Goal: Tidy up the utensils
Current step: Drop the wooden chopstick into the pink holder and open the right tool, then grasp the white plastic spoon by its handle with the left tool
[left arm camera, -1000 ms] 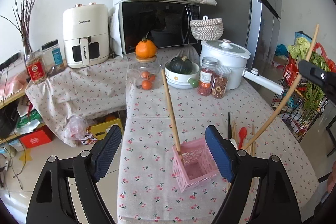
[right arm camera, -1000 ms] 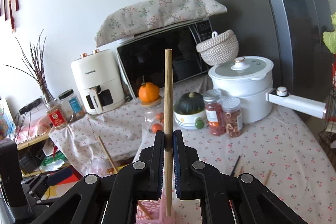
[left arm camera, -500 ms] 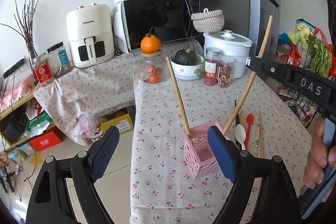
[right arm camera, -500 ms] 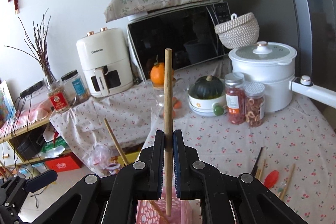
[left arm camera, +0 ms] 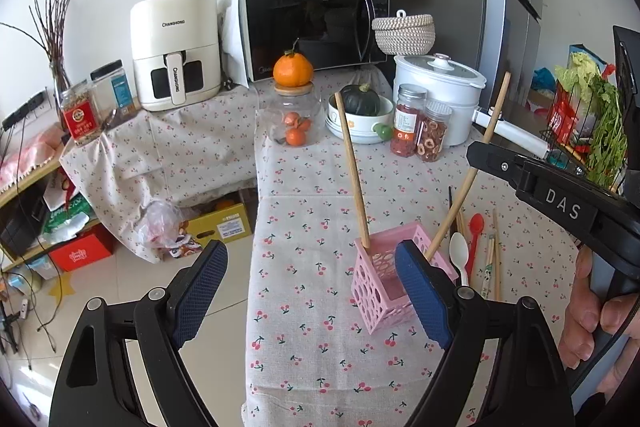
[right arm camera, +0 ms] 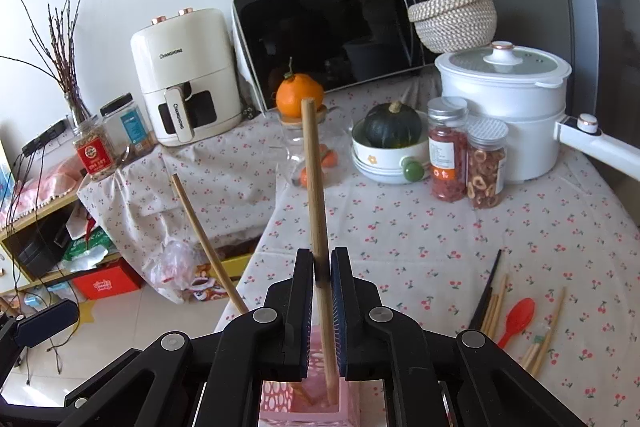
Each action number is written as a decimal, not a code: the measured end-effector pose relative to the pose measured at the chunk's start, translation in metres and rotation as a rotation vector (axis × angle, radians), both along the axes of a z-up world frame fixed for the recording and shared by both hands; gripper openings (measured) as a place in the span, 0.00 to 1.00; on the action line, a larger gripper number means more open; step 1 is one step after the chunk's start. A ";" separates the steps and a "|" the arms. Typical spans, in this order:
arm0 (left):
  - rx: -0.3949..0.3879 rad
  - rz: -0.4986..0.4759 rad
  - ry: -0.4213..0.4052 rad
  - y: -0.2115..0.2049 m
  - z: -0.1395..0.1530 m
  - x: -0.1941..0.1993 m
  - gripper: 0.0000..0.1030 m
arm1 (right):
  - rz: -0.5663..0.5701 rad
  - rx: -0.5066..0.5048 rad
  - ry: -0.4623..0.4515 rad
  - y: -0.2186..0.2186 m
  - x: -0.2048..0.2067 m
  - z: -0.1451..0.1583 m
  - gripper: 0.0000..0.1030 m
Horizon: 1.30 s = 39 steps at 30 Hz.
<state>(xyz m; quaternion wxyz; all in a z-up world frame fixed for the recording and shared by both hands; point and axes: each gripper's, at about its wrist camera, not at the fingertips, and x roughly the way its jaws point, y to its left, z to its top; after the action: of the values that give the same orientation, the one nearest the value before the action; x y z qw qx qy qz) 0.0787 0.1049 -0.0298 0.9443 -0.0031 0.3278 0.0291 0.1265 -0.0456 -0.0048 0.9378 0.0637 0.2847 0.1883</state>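
A pink perforated basket [left arm camera: 384,291] stands on the cherry-print tablecloth, with one wooden chopstick [left arm camera: 352,175] leaning in it. My right gripper [right arm camera: 321,269] is shut on a second wooden chopstick [right arm camera: 314,187], whose lower end is inside the basket [right arm camera: 276,403]; that chopstick also shows in the left wrist view [left arm camera: 466,183]. My left gripper [left arm camera: 310,291] is open and empty, just in front of the basket. Loose chopsticks [right arm camera: 494,307], a red spoon [right arm camera: 518,317] and a white spoon [left arm camera: 459,255] lie on the cloth to the right.
At the back stand a glass jar with oranges [left arm camera: 294,119], a bowl with a green squash [left arm camera: 362,111], two spice jars [left arm camera: 420,125], a white pot [left arm camera: 444,91], a microwave [left arm camera: 312,23] and an air fryer [left arm camera: 176,47]. The table's left edge drops to the floor.
My right gripper has lowered its chopstick so the tip now rests inside the pink basket, tilting slightly. My left gripper has drawn back and shifted left, still open.
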 end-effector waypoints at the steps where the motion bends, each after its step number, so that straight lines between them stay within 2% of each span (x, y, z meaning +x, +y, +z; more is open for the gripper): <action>1: -0.002 0.000 0.004 0.000 -0.001 0.001 0.85 | 0.006 0.000 0.000 0.000 -0.001 0.001 0.15; 5: -0.014 -0.003 0.012 -0.001 -0.001 0.002 0.85 | 0.006 0.004 -0.019 -0.005 -0.006 0.007 0.37; 9: -0.019 -0.015 0.014 -0.006 0.000 0.000 0.85 | -0.011 0.023 -0.035 -0.020 -0.013 0.017 0.46; 11: -0.022 -0.025 0.016 -0.010 0.002 -0.002 0.85 | -0.032 0.036 -0.042 -0.033 -0.016 0.021 0.58; 14: -0.025 -0.049 0.011 -0.020 0.008 -0.007 0.85 | -0.070 0.048 -0.044 -0.057 -0.020 0.026 0.69; 20: -0.006 -0.110 -0.001 -0.056 0.017 -0.019 0.88 | -0.188 -0.018 -0.053 -0.105 -0.033 0.029 0.85; 23: 0.006 -0.162 0.007 -0.082 0.019 -0.023 0.89 | -0.240 -0.055 -0.017 -0.130 -0.034 0.028 0.92; 28: 0.005 -0.277 0.077 -0.133 0.015 -0.015 0.89 | -0.305 -0.092 0.116 -0.171 -0.027 0.010 0.94; 34: -0.083 -0.378 0.279 -0.190 -0.012 0.031 0.88 | -0.367 -0.132 0.302 -0.215 -0.014 -0.024 0.94; 36: -0.103 -0.380 0.342 -0.205 -0.025 0.054 0.83 | -0.396 -0.115 0.350 -0.230 -0.010 -0.034 0.94; 39: -0.112 -0.362 0.432 -0.221 -0.048 0.090 0.64 | -0.432 -0.078 0.407 -0.248 -0.005 -0.046 0.94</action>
<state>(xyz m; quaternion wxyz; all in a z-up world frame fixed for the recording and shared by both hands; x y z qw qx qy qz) 0.1683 -0.1156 -0.0777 0.8408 0.0097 0.5176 -0.1581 0.1217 -0.2941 -0.0509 0.8814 0.1232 0.4539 -0.0434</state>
